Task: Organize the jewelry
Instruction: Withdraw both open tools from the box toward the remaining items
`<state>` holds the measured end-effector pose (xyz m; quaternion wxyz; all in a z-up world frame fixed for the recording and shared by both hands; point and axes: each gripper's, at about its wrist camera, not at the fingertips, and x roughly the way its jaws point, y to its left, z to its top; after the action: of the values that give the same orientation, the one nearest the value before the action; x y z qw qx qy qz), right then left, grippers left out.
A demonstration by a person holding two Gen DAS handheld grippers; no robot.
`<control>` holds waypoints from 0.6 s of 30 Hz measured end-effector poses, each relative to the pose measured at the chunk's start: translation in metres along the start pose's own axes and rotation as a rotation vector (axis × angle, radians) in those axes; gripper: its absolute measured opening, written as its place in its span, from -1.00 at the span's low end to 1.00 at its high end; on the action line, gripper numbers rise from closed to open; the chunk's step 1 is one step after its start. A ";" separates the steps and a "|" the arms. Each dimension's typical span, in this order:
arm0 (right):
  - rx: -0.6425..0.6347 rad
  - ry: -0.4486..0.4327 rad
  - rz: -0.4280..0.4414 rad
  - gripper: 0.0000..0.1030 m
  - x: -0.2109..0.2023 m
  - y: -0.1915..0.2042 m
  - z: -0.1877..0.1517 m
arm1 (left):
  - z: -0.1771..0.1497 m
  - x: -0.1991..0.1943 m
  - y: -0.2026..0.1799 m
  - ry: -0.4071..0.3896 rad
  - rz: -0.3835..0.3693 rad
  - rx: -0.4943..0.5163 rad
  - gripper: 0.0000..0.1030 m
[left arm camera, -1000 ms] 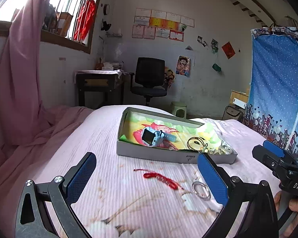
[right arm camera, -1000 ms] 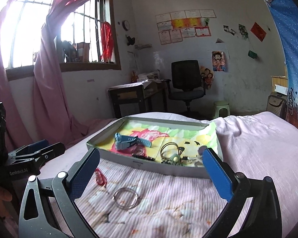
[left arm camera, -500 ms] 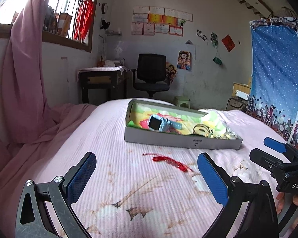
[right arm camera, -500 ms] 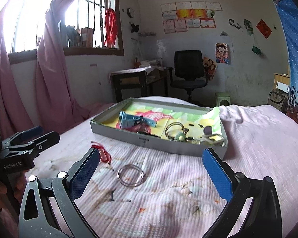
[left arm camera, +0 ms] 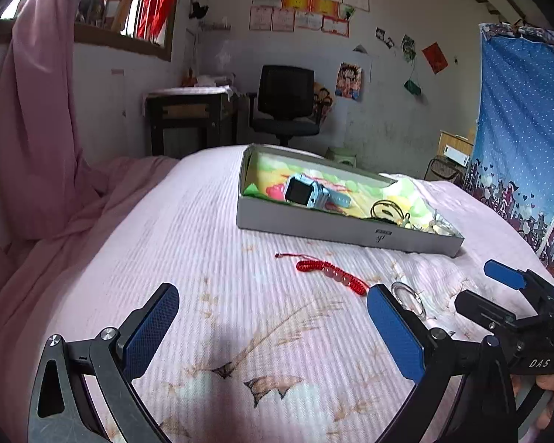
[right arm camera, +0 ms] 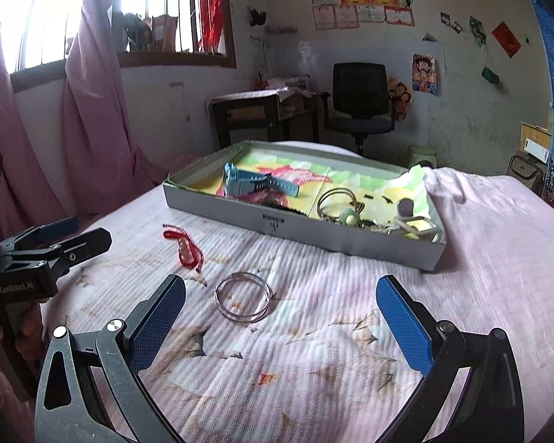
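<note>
My left gripper (left arm camera: 273, 326) has its jaws spread wide and empty above the pink bedsheet (left arm camera: 188, 243). My right gripper (right arm camera: 290, 323) is likewise spread, gripping nothing. Compared with half a second earlier, both grippers have pulled nearer to the loose pieces: the silver bangles (right arm camera: 243, 297) now lie on the sheet just ahead of the right gripper, between its fingers, closer than before. In the left view the bangles (left arm camera: 408, 298) show just past the right-hand blue pad. The red beaded bracelet (left arm camera: 328, 273) lies stretched on the sheet, near the bangles but apart from them, and has not shifted. Beyond both, the grey tray (right arm camera: 299, 227) rests on the bed as before, containing a blue smartwatch (right arm camera: 255, 184), a wire bangle (right arm camera: 338, 199) and small mixed pieces at its right end.
</note>
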<state>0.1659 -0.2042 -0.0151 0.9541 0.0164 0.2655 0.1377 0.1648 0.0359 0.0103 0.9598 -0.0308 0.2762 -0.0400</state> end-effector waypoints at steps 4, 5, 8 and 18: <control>0.003 0.039 0.016 0.97 0.009 0.000 -0.002 | 0.002 0.014 0.002 0.061 -0.016 -0.011 0.99; 0.003 0.050 0.021 0.97 0.011 0.001 -0.003 | 0.003 0.017 0.002 0.074 -0.020 -0.011 0.99; 0.000 0.086 0.034 0.97 0.020 0.003 -0.004 | 0.002 0.031 0.000 0.141 -0.046 -0.012 0.99; 0.008 0.188 0.047 0.97 0.047 0.006 -0.011 | 0.004 0.049 -0.010 0.190 -0.082 0.026 0.99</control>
<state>0.1972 -0.1862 -0.0473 0.9214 0.0136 0.3539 0.1598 0.2077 0.0210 -0.0109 0.9271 -0.0257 0.3641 -0.0855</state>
